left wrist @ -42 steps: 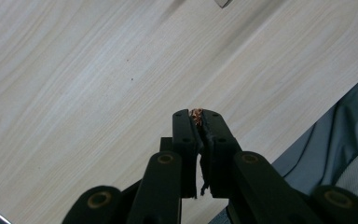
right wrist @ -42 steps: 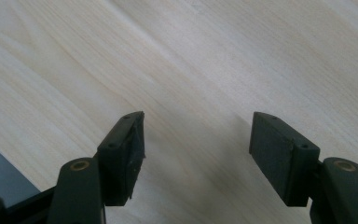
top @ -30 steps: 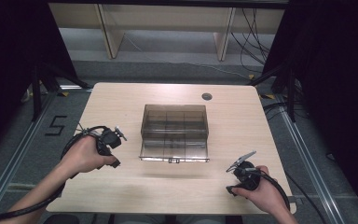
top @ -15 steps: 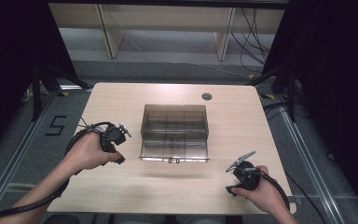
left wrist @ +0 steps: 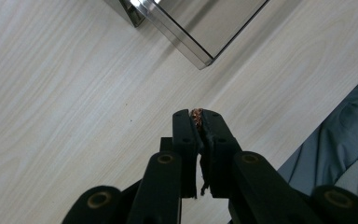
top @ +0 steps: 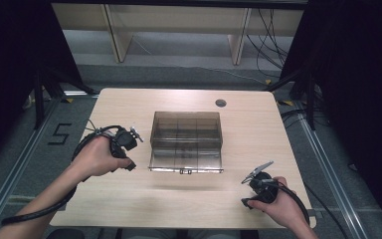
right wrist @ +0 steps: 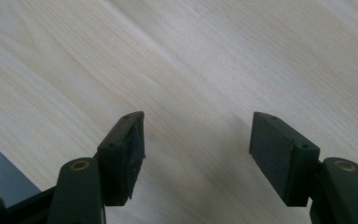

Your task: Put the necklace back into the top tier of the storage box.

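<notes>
Box: a smoke-tinted, clear plastic organiser box (top: 186, 143) with inner dividers is seen standing in the middle of the pale wooden table (top: 129, 209); it is closed, with a small latch on its near edge. No contents can be made out through the lid.

Box corner: in the left gripper view, one corner of the box (left wrist: 186, 35) is seen just ahead of the jaws, apart from them.

Left gripper: the left gripper (top: 129, 149) is held just beside the box's left side, not touching it. Its jaws are pressed together (left wrist: 198, 122); a tiny reddish-brown scrap is seen at the tips, and what it is cannot be told.

Change: compared with a second earlier, the left gripper has been brought a little to the right, closer to the box's left wall. The box itself has not been shifted.

Right gripper: the right gripper (top: 257, 185) is held near the table's front right corner, well apart from the box, unmoved across the frames. Its jaws are spread wide over bare wood (right wrist: 196, 149), with nothing between them.

Meaning: the approach is judged to be just begun; the box is not yet touched, and the clenched left jaws would have to be opened before a grasp.
</notes>
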The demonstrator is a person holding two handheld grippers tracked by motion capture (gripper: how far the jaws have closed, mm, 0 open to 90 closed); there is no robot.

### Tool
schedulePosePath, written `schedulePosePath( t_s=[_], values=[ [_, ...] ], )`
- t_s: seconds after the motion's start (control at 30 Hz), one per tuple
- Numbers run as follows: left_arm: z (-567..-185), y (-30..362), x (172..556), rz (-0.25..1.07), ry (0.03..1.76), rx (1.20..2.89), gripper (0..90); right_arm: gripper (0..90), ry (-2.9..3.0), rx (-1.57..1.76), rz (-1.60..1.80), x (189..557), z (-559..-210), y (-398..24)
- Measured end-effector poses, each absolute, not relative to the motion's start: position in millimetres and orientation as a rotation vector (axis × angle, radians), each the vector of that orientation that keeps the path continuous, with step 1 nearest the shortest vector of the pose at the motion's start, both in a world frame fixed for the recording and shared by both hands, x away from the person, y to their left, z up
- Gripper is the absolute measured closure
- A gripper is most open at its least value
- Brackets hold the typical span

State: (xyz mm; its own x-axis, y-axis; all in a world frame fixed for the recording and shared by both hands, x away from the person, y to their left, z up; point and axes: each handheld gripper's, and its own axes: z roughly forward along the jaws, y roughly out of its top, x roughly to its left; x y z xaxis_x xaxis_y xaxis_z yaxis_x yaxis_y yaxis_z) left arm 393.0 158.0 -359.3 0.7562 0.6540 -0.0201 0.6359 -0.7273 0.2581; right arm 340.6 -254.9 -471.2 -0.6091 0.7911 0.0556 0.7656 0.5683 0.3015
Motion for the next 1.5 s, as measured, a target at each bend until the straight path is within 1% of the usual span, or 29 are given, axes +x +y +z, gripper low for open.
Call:
schedulePosePath(
  t_s=[0.73,1.5],
  values=[
    [-350.0,139.6,400.2,0.113,0.971,2.742,84.5,36.6,2.699,1.322,0.452,341.3,-470.6,-257.0],
    [-347.3,124.4,408.7,0.092,0.938,2.775,84.5,36.6,2.699,1.316,0.453,341.7,-470.9,-257.7]
  ],
)
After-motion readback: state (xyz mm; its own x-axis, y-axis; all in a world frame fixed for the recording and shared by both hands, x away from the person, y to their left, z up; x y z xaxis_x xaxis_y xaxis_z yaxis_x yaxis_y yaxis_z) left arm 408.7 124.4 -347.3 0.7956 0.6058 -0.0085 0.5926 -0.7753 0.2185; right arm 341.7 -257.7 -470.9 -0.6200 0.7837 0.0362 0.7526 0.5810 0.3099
